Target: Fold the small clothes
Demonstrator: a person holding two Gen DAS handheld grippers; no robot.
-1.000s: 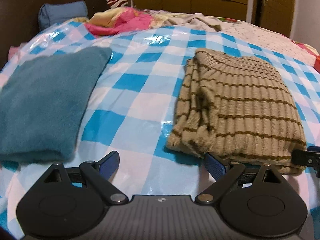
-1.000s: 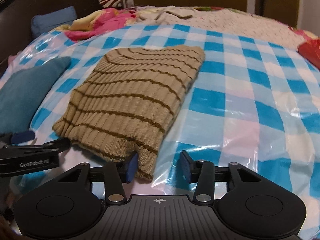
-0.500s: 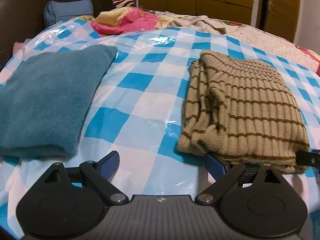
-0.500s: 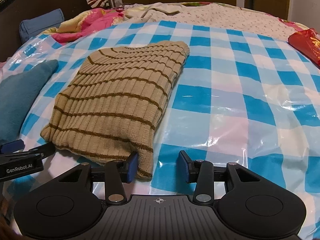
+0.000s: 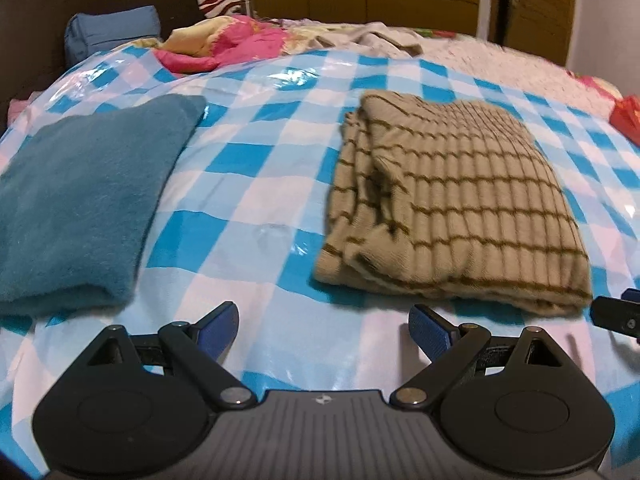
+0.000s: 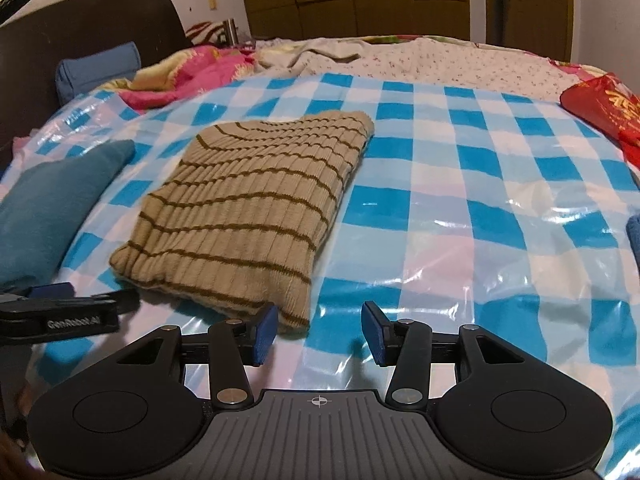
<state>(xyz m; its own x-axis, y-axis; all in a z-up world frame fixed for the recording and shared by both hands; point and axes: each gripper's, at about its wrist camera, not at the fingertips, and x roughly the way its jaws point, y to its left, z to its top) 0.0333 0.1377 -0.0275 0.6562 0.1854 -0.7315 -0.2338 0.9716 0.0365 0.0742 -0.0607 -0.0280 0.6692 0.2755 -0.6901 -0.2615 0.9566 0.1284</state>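
Note:
A folded beige sweater with brown stripes [image 5: 448, 208] lies on the blue-and-white checked plastic sheet [image 5: 256, 208]; it also shows in the right wrist view [image 6: 248, 216]. A folded teal cloth [image 5: 76, 204] lies to its left, also seen in the right wrist view [image 6: 44, 208]. My left gripper [image 5: 324, 330] is open and empty, just short of the sweater's near edge. My right gripper [image 6: 318, 334] is open and empty at the sweater's near right corner, not touching it. The left gripper's fingers [image 6: 76, 312] show at the left of the right wrist view.
A pink and yellow blanket [image 5: 224, 46] and a blue pillow [image 5: 110, 34] lie at the bed's far side by a dark headboard [image 6: 80, 52]. A red bag [image 6: 604, 108] lies at the right. A blue item [image 6: 634, 236] peeks in at the right edge.
Both grippers have pulled back from the sweater's near edge and risen a little. The sweater now lies free of both.

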